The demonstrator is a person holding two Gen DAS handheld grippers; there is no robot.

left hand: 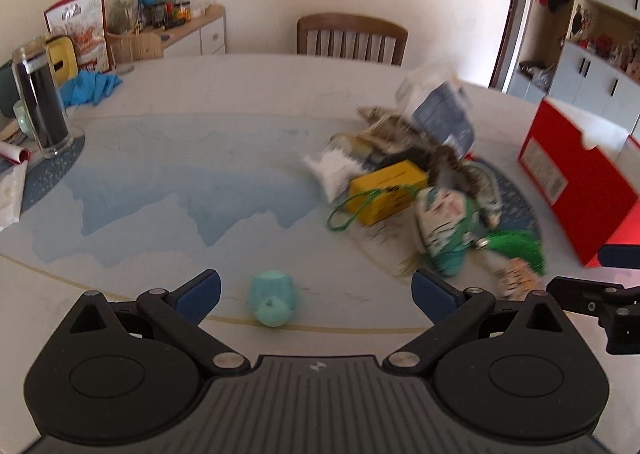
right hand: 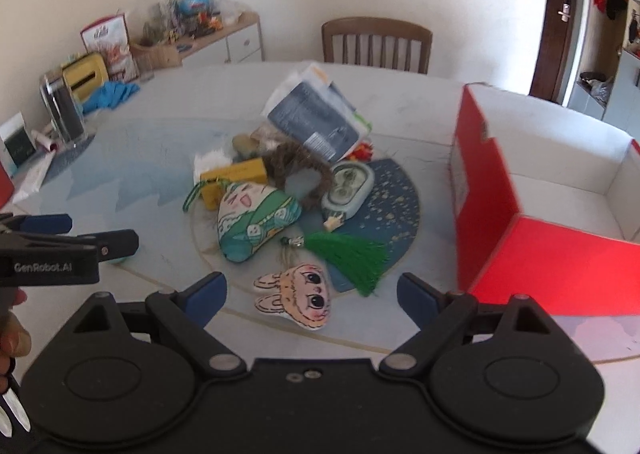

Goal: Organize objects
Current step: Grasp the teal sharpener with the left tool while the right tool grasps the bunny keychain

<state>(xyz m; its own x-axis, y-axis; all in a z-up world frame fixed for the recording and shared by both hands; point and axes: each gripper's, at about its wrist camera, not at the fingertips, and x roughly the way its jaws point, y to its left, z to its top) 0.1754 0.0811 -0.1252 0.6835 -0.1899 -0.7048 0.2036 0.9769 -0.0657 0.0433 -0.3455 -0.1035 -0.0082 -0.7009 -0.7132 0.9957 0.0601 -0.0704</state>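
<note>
The table (right hand: pixel 132 158) is showing a smooth, faintly glossy printed top, and the red box (right hand: pixel 560 266) at the right is looking like smooth card, matt white inside. Near the middle, the printed pouch (right hand: pixel 256 220) and the rabbit-eared charm (right hand: pixel 294 296) are reading as soft cloth, the green tassel (right hand: pixel 352 254) as silky thread and the brown wreath (right hand: pixel 304 170) as rough fibre. Far off, the chair (right hand: pixel 376 42) is showing plain wood, while both grippers' bodies are looking like matt black plastic with small metal pins.

Each black claw (right hand: pixel 311 294) has blue pads (right hand: pixel 208 296), silver pivot screws, one lettered "GenRobot.AI".
</note>
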